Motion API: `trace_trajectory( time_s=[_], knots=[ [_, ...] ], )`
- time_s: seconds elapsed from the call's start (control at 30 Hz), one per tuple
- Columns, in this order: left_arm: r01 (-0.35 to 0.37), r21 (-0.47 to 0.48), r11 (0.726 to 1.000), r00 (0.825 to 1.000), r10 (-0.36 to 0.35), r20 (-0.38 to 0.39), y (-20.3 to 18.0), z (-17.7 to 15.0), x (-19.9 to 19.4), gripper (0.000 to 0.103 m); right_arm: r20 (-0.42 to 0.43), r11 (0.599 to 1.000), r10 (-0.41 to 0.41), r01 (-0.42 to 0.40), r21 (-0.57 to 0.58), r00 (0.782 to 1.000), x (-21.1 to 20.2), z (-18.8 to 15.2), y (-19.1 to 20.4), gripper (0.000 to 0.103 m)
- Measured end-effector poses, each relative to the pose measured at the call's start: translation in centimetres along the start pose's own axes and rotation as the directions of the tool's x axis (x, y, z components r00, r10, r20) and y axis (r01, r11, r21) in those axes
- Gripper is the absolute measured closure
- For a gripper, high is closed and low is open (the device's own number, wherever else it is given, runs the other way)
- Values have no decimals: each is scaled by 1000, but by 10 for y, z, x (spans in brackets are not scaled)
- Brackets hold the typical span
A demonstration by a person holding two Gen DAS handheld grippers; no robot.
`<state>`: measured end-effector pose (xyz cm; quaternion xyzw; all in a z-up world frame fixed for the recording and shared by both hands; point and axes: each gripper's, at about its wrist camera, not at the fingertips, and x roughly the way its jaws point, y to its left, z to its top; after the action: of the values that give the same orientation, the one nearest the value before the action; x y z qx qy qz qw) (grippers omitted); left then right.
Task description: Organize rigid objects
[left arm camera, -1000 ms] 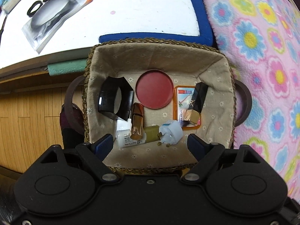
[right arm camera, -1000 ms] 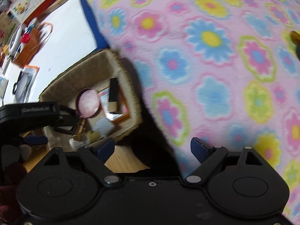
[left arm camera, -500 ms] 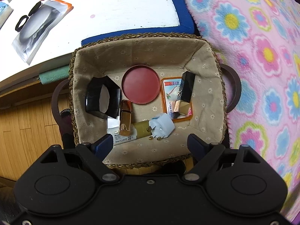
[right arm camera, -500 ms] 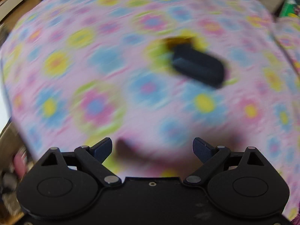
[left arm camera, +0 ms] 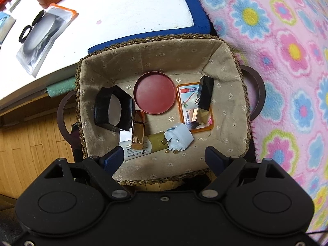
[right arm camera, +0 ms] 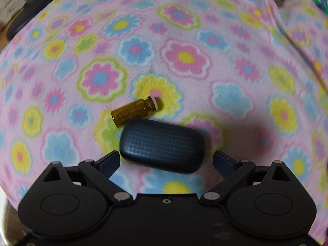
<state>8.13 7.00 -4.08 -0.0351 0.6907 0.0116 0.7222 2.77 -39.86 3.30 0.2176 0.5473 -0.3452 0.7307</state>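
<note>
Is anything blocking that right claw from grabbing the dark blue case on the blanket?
Nothing visible. The right gripper, its jaws opening, sits right over the dark blue case. The amber vial lies beyond it.

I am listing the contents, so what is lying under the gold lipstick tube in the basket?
The gold lipstick tube lies across a white tube with a label inside the basket. The label part beneath it is covered.

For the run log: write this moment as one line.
left gripper: open over basket | right gripper: opening above dark case | amber vial beside case
</note>
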Motion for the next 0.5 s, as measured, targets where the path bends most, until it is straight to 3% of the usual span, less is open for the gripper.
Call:
trace_trajectory(
  time_s=[0.1, 0.13, 0.27, 0.5],
  knots=[
    [-22, 23, 999, 1000, 22, -1, -3, -1, 2, 20, -9, 999, -33, 33, 20, 999, 9, 1, 8, 7],
    [-29, 29, 999, 1000, 29, 1, -3, -1, 2, 20, -12, 998, -50, 50, 28, 999, 12, 1, 9, 13],
    [-39, 41, 998, 999, 39, 11, -3, -1, 1, 20, 10, 998, -30, 29, 50, 1000, 12, -4, 1, 14],
    [-24, 98, 995, 999, 20, 40, -13, -6, -5, 20, 36, 995, -62, 64, -73, 997, 1, -26, -28, 14]
  ],
)
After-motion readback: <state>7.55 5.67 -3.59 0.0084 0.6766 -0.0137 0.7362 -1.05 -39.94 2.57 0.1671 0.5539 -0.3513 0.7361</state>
